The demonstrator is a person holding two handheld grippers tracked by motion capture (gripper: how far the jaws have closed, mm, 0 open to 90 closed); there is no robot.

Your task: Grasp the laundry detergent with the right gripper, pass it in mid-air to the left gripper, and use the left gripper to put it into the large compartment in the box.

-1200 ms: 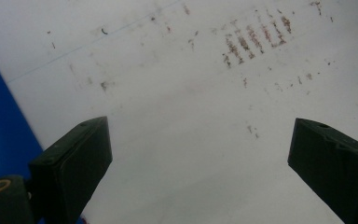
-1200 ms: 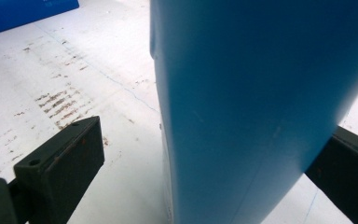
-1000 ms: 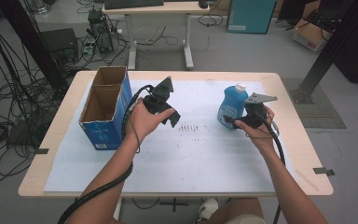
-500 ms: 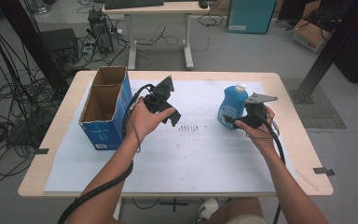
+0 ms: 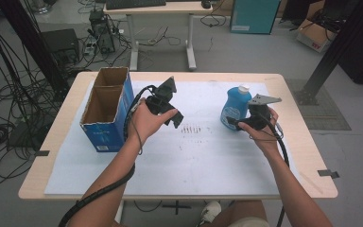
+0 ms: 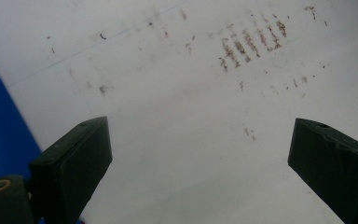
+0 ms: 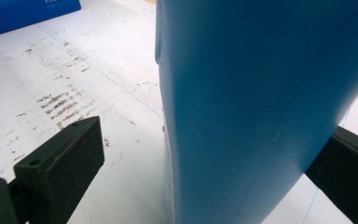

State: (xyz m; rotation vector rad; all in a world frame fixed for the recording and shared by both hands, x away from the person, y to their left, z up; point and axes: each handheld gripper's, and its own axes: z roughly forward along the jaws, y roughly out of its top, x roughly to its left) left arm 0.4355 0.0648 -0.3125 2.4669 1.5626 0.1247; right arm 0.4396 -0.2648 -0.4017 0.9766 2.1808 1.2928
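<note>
Grey floor with cables at left; a desk stands beyond the worktop's far edge.

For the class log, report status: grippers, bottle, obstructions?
Left gripper open, empty. Right gripper open, jaws straddling blue bottle, left jaw apart. Cardboard box far left.

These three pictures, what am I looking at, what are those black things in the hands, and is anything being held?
A person sits at a table covered with a white sheet, holding a hand-operated gripper in each hand. The high view looks down from above; the other two come from cameras riding on each gripper, looking along its black jaws. The left gripper is open and empty above the sheet, beside an open box. The right gripper has its jaws around a blue bottle, one jaw apart from it, so no grip yet.
</note>
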